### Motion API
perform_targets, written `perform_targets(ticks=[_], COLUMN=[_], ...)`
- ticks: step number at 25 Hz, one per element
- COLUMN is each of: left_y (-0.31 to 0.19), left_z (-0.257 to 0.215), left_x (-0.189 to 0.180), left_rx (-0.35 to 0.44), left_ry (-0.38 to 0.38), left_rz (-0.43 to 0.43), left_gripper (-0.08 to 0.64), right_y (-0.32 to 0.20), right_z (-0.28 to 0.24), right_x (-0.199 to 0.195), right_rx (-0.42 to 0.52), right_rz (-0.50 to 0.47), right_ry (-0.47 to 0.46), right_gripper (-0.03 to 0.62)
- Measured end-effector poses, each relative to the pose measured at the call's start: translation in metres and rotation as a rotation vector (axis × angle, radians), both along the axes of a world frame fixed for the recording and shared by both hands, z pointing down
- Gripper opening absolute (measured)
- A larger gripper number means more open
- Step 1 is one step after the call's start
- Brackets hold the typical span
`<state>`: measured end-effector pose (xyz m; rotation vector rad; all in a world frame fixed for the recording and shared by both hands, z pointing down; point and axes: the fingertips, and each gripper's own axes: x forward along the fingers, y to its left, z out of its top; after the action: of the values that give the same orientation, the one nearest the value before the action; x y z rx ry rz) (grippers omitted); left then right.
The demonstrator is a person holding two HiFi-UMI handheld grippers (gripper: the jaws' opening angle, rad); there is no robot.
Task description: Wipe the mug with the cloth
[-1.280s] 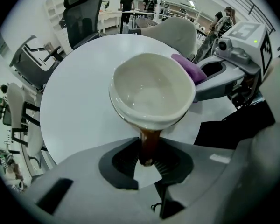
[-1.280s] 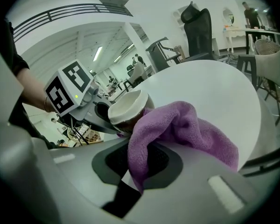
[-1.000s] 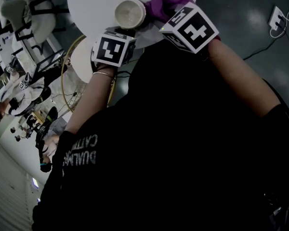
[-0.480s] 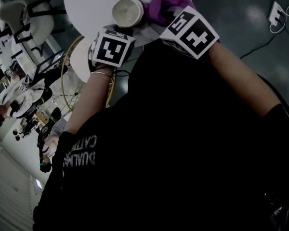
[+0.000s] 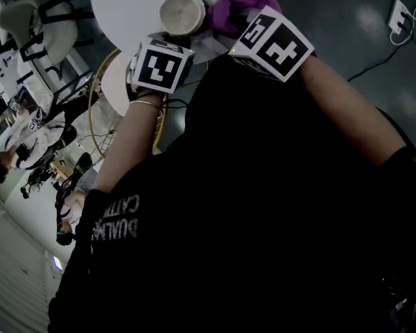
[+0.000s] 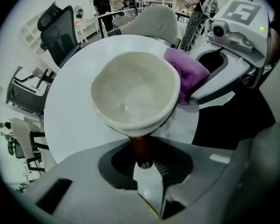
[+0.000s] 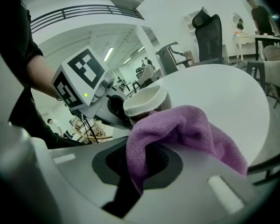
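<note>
A mug [image 5: 182, 11], cream inside and brown outside, is held just above the round white table [image 5: 128, 5]. My left gripper [image 6: 142, 160] points straight down and is shut on the mug's brown handle [image 6: 141, 146], with the mug's mouth [image 6: 133, 90] facing its camera. My right gripper [image 7: 147, 164] is shut on a purple cloth [image 7: 186, 127], whose bunched end [image 6: 186, 73] presses against the mug's right side. From the right gripper view the mug [image 7: 147, 101] shows just beyond the cloth. In the head view the cloth [image 5: 236, 9] sits right of the mug, above the right gripper [image 5: 274, 44].
The table's near edge lies under both grippers, with my dark torso filling the lower head view. Black office chairs [image 6: 60, 27] and people stand beyond the table. A power strip with cable [image 5: 401, 21] lies on the floor to the right. A hoop-framed stand [image 5: 100, 96] sits left of the table.
The right gripper and cloth have shifted slightly against the mug's side. The left gripper keeps the mug in the same place.
</note>
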<state>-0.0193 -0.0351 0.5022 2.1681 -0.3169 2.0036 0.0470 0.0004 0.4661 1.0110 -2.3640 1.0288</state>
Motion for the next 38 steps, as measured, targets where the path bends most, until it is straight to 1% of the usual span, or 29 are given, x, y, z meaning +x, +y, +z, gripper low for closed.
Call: perform_targets(ticks=[4, 8, 12, 15, 18, 20, 22, 24, 26, 30, 32, 38], left_y=[0.001, 0.0, -0.004, 0.004, 0.007, 0.007, 0.007, 0.007, 0.006, 0.008, 0.012, 0.016], left_z=[0.0, 0.002, 0.0, 0.001, 0.001, 0.0, 0.0, 0.0, 0.0, 0.0, 0.0, -0.004], left_x=[-0.005, 0.003, 0.001, -0.003, -0.002, -0.003, -0.007, -0.009, -0.007, -0.008, -0.009, -0.025], left_rx=[-0.002, -0.008, 0.009, -0.024, -0.046, -0.043, -0.023, 0.0, 0.013, -0.019, -0.038, -0.043], left_ry=[-0.032, 0.021, 0.007, -0.005, -0.013, -0.024, -0.034, -0.02, 0.01, 0.078, 0.104, 0.125], left_rz=[0.021, 0.016, 0.022, -0.004, -0.006, 0.002, 0.012, 0.024, 0.037, 0.043, 0.054, 0.111], left_gripper=[0.071, 0.067, 0.066, 0.066, 0.066, 0.067, 0.066, 0.064, 0.064, 0.063, 0.064, 0.069], right_y=[0.001, 0.001, 0.002, 0.004, 0.004, 0.003, 0.004, 0.005, 0.005, 0.005, 0.007, 0.011], right_z=[0.0, 0.003, 0.003, 0.004, 0.005, 0.005, 0.004, 0.005, 0.006, 0.006, 0.006, 0.004], right_x=[-0.002, -0.003, -0.003, -0.005, -0.006, -0.006, -0.008, -0.01, -0.012, -0.018, -0.021, -0.032], right_rx=[-0.016, -0.005, 0.021, 0.021, 0.015, 0.013, 0.007, 0.001, -0.003, -0.018, -0.021, -0.047], right_rz=[-0.014, -0.028, -0.036, -0.037, -0.03, -0.012, 0.016, 0.046, 0.076, 0.148, 0.184, 0.245], right_ry=[-0.009, 0.031, 0.065, 0.081, 0.102, 0.111, 0.107, 0.102, 0.103, 0.105, 0.122, 0.188], right_gripper=[0.049, 0.049, 0.049, 0.049, 0.049, 0.049, 0.05, 0.051, 0.051, 0.051, 0.051, 0.051])
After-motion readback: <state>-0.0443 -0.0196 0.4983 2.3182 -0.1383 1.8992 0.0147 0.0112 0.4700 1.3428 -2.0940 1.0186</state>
